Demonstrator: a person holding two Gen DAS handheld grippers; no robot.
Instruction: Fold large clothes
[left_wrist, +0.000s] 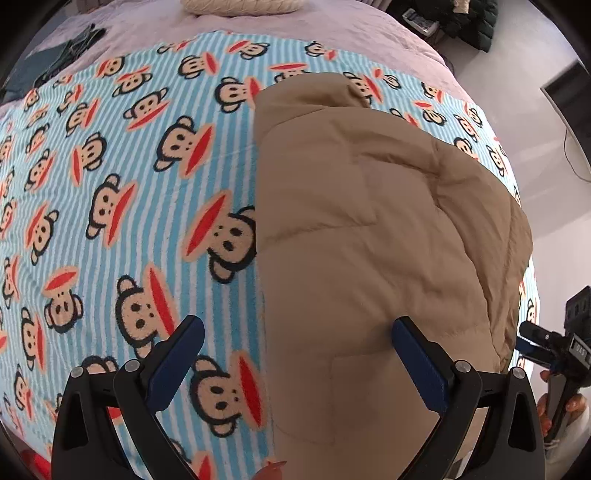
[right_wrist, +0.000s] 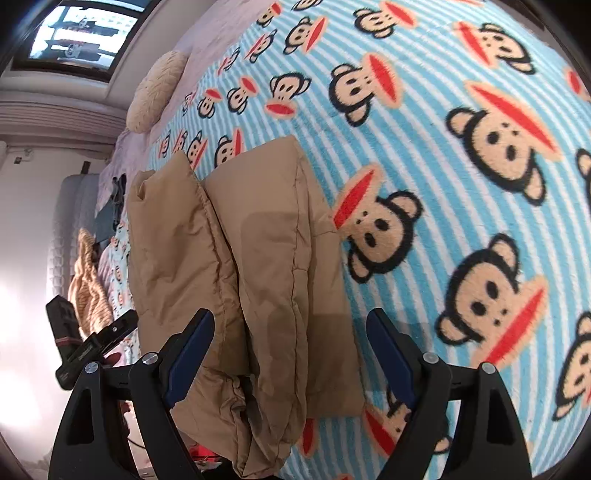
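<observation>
Blue-padded fingers (left_wrist: 419, 363) of the left gripper (left_wrist: 297, 363) are held wide apart, pressing on nothing, above the near edge of the tan puffer jacket (left_wrist: 369, 229). Striped monkey-print blanket (left_wrist: 122, 206) is seen covering the bed; the jacket is laid folded on it. Right gripper (right_wrist: 290, 356) is likewise spread open, empty, over the jacket's near end. Cream cushion (right_wrist: 157, 90) is noted well beyond.

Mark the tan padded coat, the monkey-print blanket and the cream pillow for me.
tan padded coat (left_wrist: 369, 229), left wrist view, on its quilted top panel.
monkey-print blanket (right_wrist: 443, 206), right wrist view, on a bare striped patch.
cream pillow (right_wrist: 157, 92), right wrist view, on its knitted face.
</observation>
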